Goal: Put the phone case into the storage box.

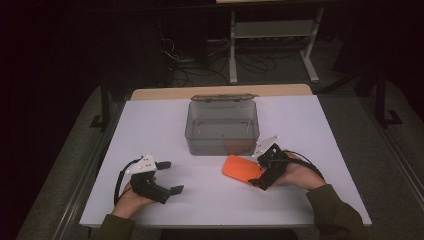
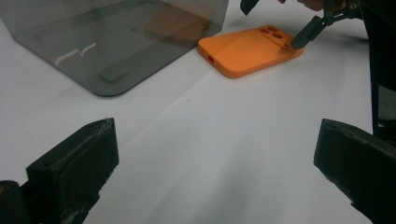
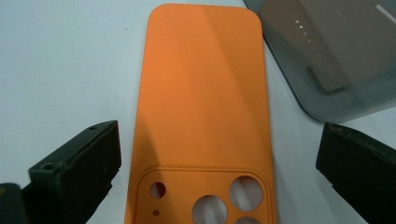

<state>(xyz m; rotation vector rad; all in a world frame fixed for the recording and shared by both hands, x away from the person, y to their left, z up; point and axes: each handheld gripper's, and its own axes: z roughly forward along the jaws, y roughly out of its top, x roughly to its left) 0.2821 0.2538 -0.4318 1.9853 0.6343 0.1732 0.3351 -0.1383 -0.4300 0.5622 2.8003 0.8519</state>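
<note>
Silicone-looking orange phone case (image 3: pixel 201 107) lay flat on the tabletop (image 1: pixel 200 200): probably light, flexible; best pinched across its long edges by the spread right hand-held gripper (image 3: pixel 217 158).

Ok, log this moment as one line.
right gripper: open, astride orange phone case | left gripper: open, idle | smoky box: lid open

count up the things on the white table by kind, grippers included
orange phone case: 1
clear grey box: 1
grippers: 2, the left gripper and the right gripper
total: 4
</note>
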